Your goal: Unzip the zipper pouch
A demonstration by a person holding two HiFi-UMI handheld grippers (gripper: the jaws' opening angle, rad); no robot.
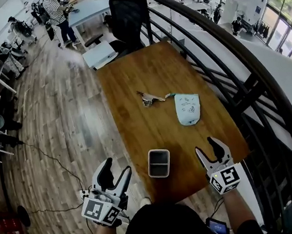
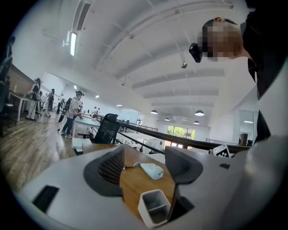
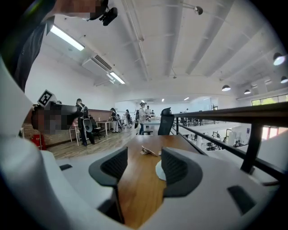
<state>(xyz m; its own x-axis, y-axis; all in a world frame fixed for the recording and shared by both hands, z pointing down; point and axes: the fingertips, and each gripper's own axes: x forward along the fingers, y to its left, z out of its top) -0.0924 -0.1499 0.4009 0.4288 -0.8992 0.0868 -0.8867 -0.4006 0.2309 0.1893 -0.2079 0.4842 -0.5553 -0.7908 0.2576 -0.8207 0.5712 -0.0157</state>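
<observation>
Zipper pouch [image 1: 187, 108] — flat on table [image 1: 132, 84], centre-right of frame, untouched. Left claw [image 1: 116, 172], right claw [image 1: 208, 151] — both spread, empty, lower frame. Advised: pin fabric with one, draw zipper along with other.

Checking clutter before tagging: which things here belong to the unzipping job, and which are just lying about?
Job: pale blue fabric zipper pouch; left gripper and right gripper, both open and empty.
Lying about: white rectangular open-top box; small silvery metal object.
</observation>
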